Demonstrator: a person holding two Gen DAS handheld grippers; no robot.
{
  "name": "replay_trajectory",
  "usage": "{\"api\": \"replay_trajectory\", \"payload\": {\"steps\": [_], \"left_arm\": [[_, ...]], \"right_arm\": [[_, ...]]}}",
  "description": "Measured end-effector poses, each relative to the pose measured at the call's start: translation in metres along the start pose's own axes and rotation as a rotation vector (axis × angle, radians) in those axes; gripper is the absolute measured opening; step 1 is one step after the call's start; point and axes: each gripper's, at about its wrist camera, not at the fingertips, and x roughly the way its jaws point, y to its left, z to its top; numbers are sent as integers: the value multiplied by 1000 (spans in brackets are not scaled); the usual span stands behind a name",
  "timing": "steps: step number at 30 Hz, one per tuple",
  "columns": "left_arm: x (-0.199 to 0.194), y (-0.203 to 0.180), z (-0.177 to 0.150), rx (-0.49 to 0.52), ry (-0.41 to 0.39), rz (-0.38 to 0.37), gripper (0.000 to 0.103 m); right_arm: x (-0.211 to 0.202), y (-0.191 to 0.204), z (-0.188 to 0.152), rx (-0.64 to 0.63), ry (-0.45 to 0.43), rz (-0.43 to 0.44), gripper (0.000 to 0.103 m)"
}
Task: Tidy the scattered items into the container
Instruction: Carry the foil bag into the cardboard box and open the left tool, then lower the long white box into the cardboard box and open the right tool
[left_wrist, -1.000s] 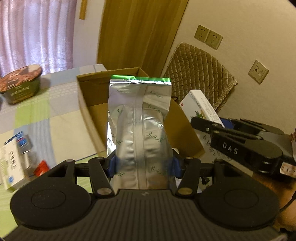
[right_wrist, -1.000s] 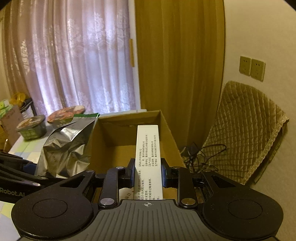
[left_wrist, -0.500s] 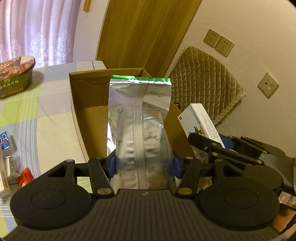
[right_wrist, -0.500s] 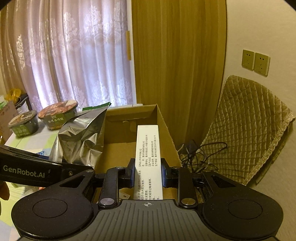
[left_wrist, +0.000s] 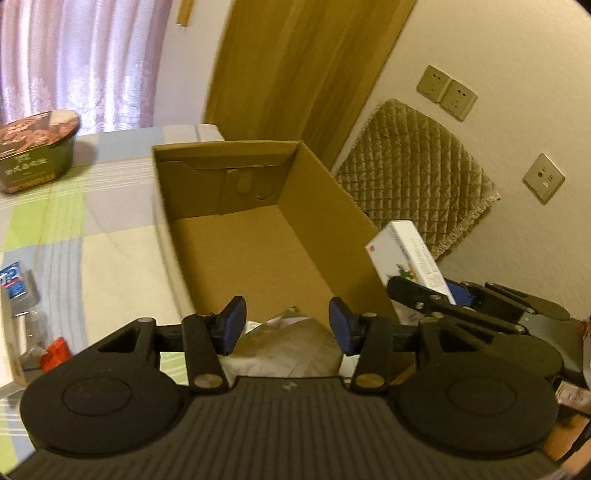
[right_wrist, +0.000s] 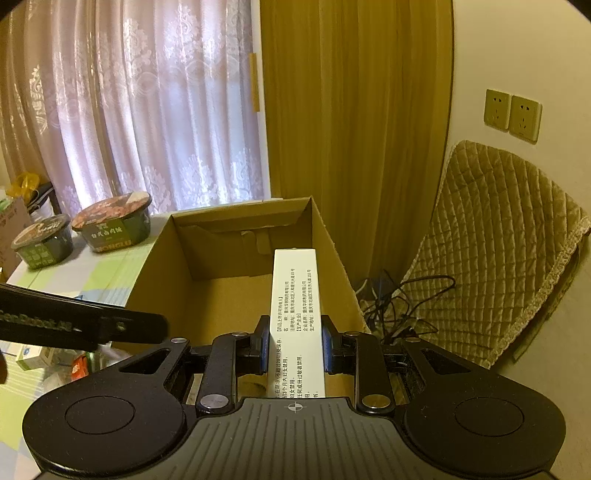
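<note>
A: What's at the left?
B: The left gripper (left_wrist: 284, 325) gapes wide over the open brown cardboard box (left_wrist: 314, 206), a crumpled silvery pouch (left_wrist: 295, 345) lying beneath it.
A: At the right?
B: The right gripper (right_wrist: 294, 343) clamps a tall white printed carton (right_wrist: 295, 302) above the box.

A plain brown cardboard box (left_wrist: 321, 206) sits on a desk (left_wrist: 92, 236) covered in pale green, grey and cream checks. The white carton (right_wrist: 295, 295) carries black print. Two dark green bowls (right_wrist: 114, 225) have brown lids. The black left gripper (left_wrist: 284, 325) has blue pads (left_wrist: 232, 325).
</note>
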Motion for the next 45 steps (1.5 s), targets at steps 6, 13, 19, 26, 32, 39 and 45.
{"api": "replay_trajectory", "payload": {"steps": [6,13,19,26,32,39,45], "left_arm": [[-18,13,-10,-10,-8,23,43],[-35,12,-26,45,3,44,43],[-18,6,-42,153,60,103,45],[5,4,-43,198,92,121,45],[-2,16,-43,150,71,113,44],[-14,17,-45,141,52,103,45],[-27,22,-46,122,31,91,45]], "right_arm": [[-1,6,0,-4,4,12,29],[-2,16,-5,-12,16,28,29],[2,20,-11,-13,31,31,29],[11,20,-12,-23,45,34,29],[17,21,-11,-27,46,36,29],[18,23,-12,-18,34,56,30],[13,20,-13,0,34,56,30]]}}
